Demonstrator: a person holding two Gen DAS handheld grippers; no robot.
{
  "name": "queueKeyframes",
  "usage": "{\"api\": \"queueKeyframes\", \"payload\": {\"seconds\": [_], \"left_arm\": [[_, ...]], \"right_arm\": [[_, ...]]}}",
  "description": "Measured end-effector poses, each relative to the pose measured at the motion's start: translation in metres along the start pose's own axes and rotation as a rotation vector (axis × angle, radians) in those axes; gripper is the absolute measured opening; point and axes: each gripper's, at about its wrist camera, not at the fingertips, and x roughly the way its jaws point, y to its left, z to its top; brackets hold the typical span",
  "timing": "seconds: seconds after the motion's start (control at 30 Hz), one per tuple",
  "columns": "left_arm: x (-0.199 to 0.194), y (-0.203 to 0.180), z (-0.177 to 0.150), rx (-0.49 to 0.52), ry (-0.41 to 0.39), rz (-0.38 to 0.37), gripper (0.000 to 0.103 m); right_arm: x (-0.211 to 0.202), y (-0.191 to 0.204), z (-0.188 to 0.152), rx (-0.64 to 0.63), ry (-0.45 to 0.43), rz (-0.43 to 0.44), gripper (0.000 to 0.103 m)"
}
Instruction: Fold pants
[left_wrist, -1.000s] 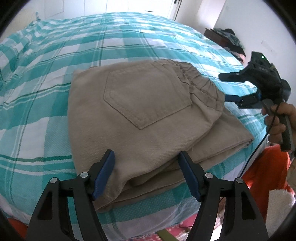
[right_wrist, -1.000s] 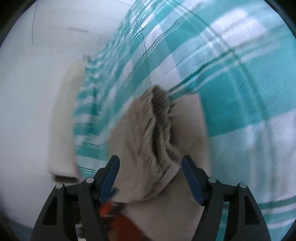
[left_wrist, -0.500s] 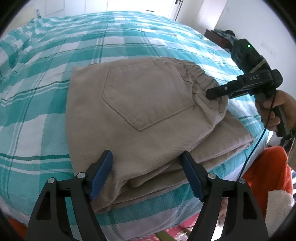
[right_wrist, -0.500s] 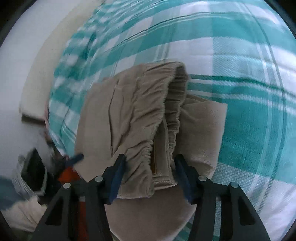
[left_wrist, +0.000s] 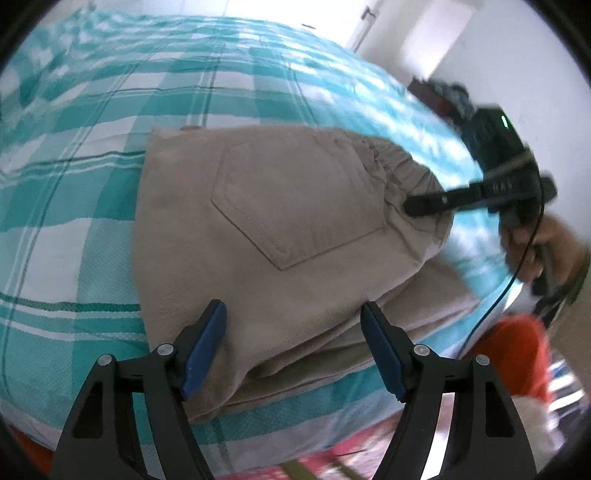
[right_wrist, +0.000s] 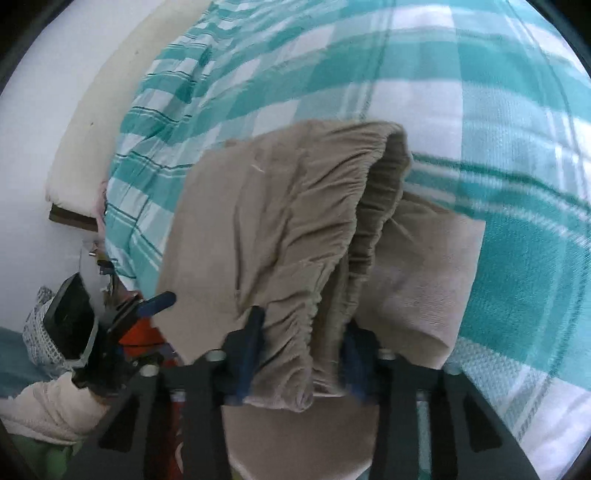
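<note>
Folded beige pants (left_wrist: 295, 206) lie on a teal and white checked bed (left_wrist: 92, 184), back pocket up. My left gripper (left_wrist: 293, 314) hovers open over the near folded edge, and its blue pads touch nothing. In the left wrist view my right gripper (left_wrist: 417, 205) reaches in from the right onto the gathered elastic waistband. In the right wrist view the right gripper (right_wrist: 301, 350) is closing its jaws on that waistband (right_wrist: 317, 229), and the bunched fabric fills the gap between the pads. The left gripper (right_wrist: 147, 308) shows at the far left of that view.
The bed's edge runs close below the pants in the left wrist view. A red-orange cloth (left_wrist: 517, 350) lies off the bed at lower right. Dark furniture with clothes (left_wrist: 443, 92) stands by the white wall. A hand (left_wrist: 535, 243) holds the right gripper's handle.
The right gripper came in from the right onto the waistband and its jaws narrowed around it. The left gripper stayed open over the near edge and tilted slightly.
</note>
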Motion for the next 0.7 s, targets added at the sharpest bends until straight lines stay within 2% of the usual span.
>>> {"api": "queueKeyframes", "payload": {"seconds": [0.07, 0.23, 0.33, 0.43, 0.53, 0.6, 0.63, 0.7], "left_arm": [[-0.019, 0.008, 0.009, -0.047, -0.039, -0.033, 0.075], [-0.065, 0.034, 0.022, -0.138, -0.140, -0.045, 0.075], [-0.076, 0.047, 0.018, -0.166, -0.156, -0.031, 0.075], [-0.071, 0.054, 0.009, -0.173, -0.135, -0.017, 0.075], [-0.060, 0.053, 0.002, -0.156, -0.102, 0.009, 0.075], [-0.053, 0.042, -0.002, -0.086, -0.084, 0.058, 0.075], [-0.051, 0.037, -0.002, -0.053, -0.076, 0.076, 0.075], [-0.038, 0.024, -0.007, 0.033, -0.028, 0.124, 0.075]], "right_arm": [[-0.015, 0.012, 0.001, 0.008, -0.041, 0.026, 0.024], [-0.048, 0.038, -0.011, 0.053, -0.135, 0.111, 0.023], [-0.063, 0.035, -0.034, 0.127, -0.176, 0.173, 0.023], [-0.065, 0.021, -0.059, 0.215, -0.197, 0.215, 0.023], [-0.055, -0.001, -0.085, 0.282, -0.188, 0.149, 0.023], [-0.038, -0.010, -0.097, 0.265, -0.142, 0.005, 0.025], [-0.031, -0.010, -0.101, 0.241, -0.135, -0.032, 0.027], [-0.031, -0.007, -0.103, 0.227, -0.166, -0.039, 0.033]]}}
